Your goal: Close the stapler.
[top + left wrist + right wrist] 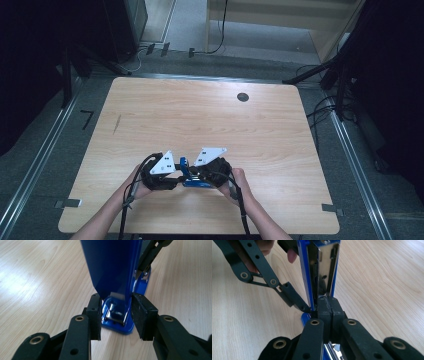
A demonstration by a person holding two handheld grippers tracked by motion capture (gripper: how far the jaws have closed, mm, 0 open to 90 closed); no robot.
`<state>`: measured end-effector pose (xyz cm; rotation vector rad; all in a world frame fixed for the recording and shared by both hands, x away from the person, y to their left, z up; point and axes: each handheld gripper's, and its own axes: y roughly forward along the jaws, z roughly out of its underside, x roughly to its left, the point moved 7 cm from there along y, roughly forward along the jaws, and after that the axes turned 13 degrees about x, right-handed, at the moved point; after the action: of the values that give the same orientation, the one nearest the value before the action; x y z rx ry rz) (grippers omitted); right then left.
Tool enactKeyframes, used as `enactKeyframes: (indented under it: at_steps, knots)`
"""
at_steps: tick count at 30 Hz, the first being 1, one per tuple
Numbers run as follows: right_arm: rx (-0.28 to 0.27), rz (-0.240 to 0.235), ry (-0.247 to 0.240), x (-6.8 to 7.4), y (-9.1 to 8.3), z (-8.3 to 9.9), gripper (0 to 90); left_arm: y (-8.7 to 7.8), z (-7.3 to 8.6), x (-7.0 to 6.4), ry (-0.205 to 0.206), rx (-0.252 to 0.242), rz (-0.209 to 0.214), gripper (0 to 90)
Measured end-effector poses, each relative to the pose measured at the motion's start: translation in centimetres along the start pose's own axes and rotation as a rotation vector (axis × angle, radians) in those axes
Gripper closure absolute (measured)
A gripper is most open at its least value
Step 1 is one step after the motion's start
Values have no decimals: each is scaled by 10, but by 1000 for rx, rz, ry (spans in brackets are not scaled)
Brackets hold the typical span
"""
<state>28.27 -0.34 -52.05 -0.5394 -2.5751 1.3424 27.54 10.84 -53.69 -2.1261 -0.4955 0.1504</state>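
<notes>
Right tool [328, 312], stapler's [322, 267] metal underside

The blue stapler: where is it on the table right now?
In the high view the blue stapler sits near the table's front edge, between the left tool and the right tool.

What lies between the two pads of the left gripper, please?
In the left gripper view, the hinged end of the blue stapler stands between the left gripper's pads, its top swung upright over its base.
</notes>
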Motion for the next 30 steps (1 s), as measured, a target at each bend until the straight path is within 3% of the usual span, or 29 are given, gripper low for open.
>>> enactKeyframes:
  at_steps: [14,23,30]
  knots:
    - [6,6,30,-6,-13,8,897,8,-6,-5,-22,-20,-6,650]
    - [16,21,47,-11,-24,20,889,15,-9,-8,-24,-2,-20,646]
    - [20,49,110,-27,-38,41,889,22,-13,-10,-24,11,-36,630]
